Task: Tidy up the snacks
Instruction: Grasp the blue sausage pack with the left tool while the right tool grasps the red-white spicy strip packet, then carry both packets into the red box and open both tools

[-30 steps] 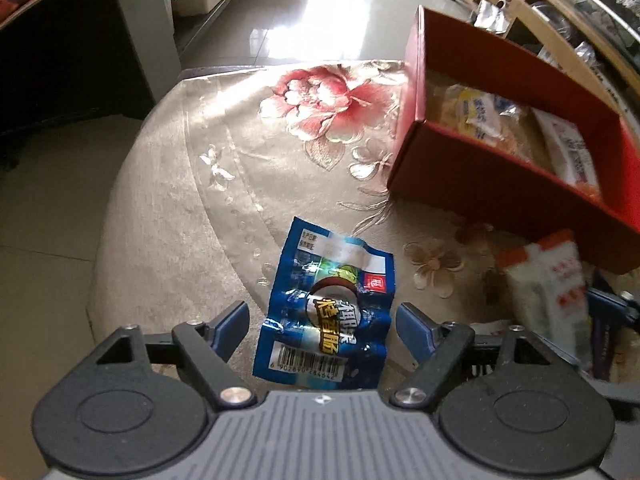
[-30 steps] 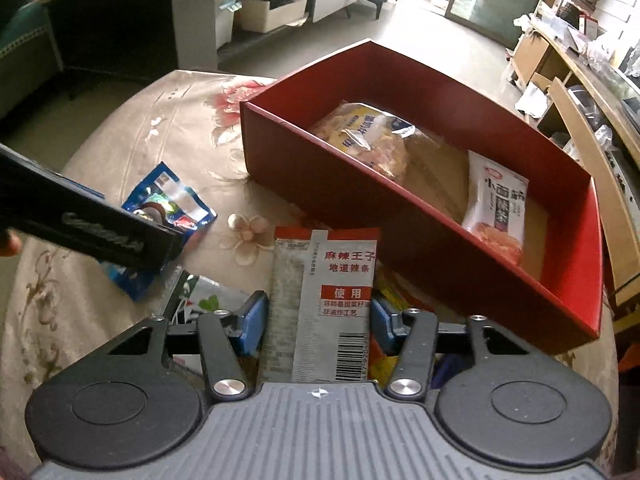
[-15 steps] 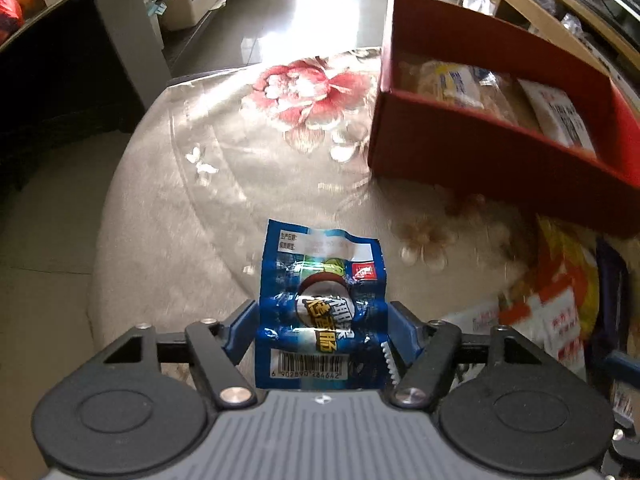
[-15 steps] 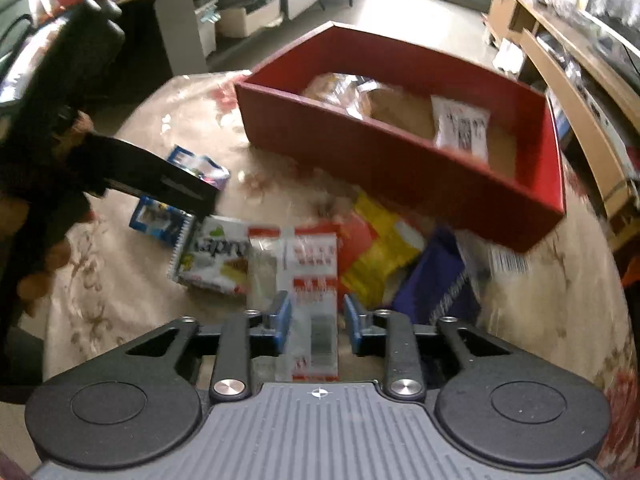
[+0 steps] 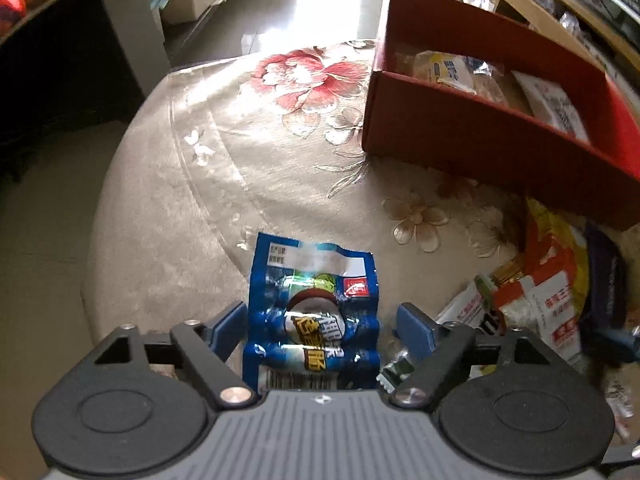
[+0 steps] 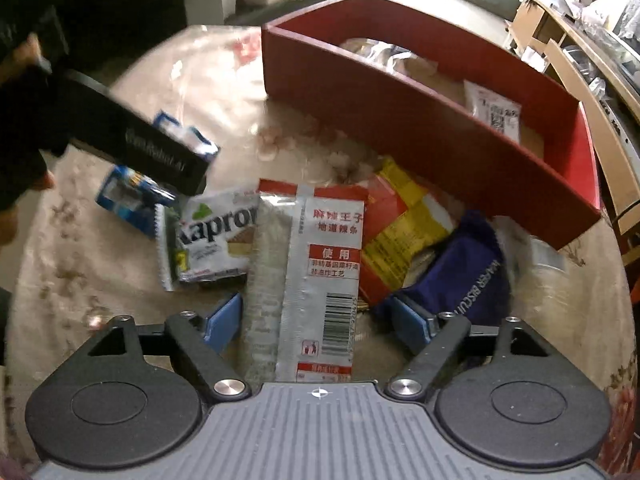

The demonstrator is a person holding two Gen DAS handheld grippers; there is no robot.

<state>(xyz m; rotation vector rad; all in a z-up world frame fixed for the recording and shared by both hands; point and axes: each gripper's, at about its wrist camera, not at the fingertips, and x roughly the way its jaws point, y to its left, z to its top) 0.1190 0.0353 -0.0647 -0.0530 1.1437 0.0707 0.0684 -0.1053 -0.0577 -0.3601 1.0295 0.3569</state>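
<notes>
A round table under a beige floral cloth fills both views. The red cardboard box, upper right of the right wrist view, holds a yellow-printed bag and a white sachet with a QR code. Below the box lies a loose heap: a yellow-and-red pouch, a navy packet reading "BISCUIT" in part, and a white "Kapron" wafer pack. The right gripper has just been opening; its blue pads stand clear of the red-and-white strip packet between them, printed with Chinese characters and a barcode. The left gripper, also just opened wider, straddles a blue sausage pack with barcode, the left pad at its edge, the right pad apart.
</notes>
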